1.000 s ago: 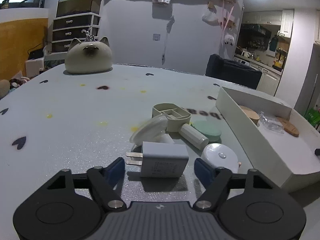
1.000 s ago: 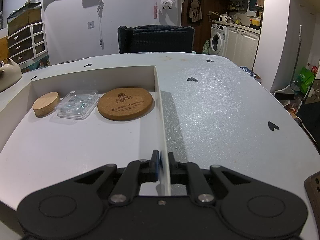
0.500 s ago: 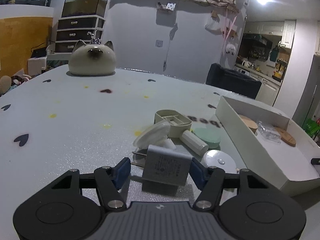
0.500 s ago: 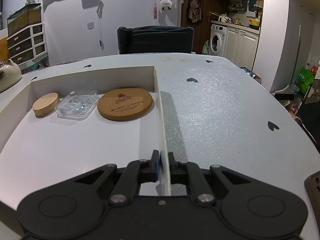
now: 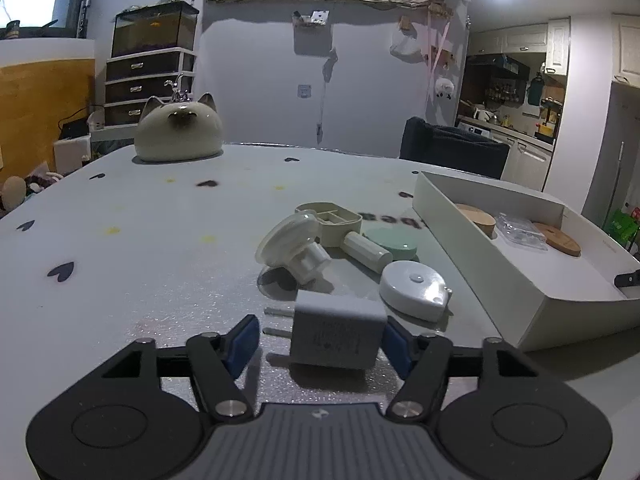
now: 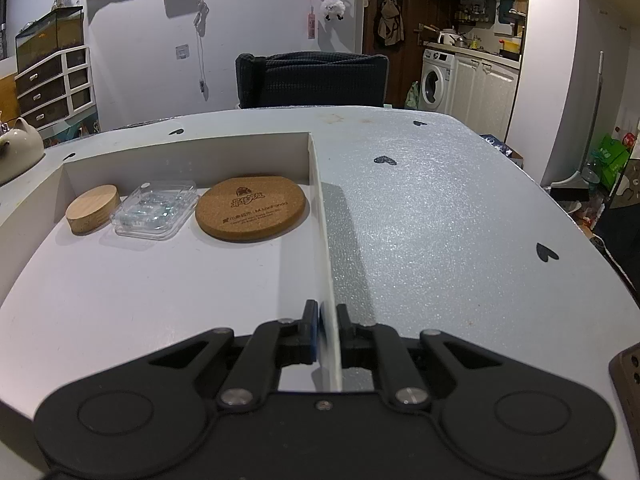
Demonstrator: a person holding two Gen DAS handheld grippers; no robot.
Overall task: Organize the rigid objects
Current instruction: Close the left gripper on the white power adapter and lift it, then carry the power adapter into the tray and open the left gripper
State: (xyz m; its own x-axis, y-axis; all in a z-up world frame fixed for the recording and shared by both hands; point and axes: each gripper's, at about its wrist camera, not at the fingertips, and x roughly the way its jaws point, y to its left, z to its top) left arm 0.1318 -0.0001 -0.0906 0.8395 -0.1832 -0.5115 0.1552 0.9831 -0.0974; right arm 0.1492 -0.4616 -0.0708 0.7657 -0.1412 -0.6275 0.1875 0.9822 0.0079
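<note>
A cat-shaped ceramic pot [image 5: 178,133] sits on the desk [image 5: 140,240] at its far edge, toward eleven o'clock in the left wrist view. Behind it stands a dark drawer unit [image 5: 144,88] with a glass tank [image 5: 154,29] on top. A dark chair [image 6: 312,80] waits at twelve o'clock beyond the desk, and a washing machine [image 6: 436,82] sits toward two o'clock in the kitchen.

The bench [image 5: 140,248] is seen low and close from behind the left tool [image 5: 318,340], faced toward the far wall. The white tray [image 6: 320,200] is viewed along its side wall from the right tool [image 6: 328,330]. The tray [image 5: 480,248] is shared by both views.
</note>
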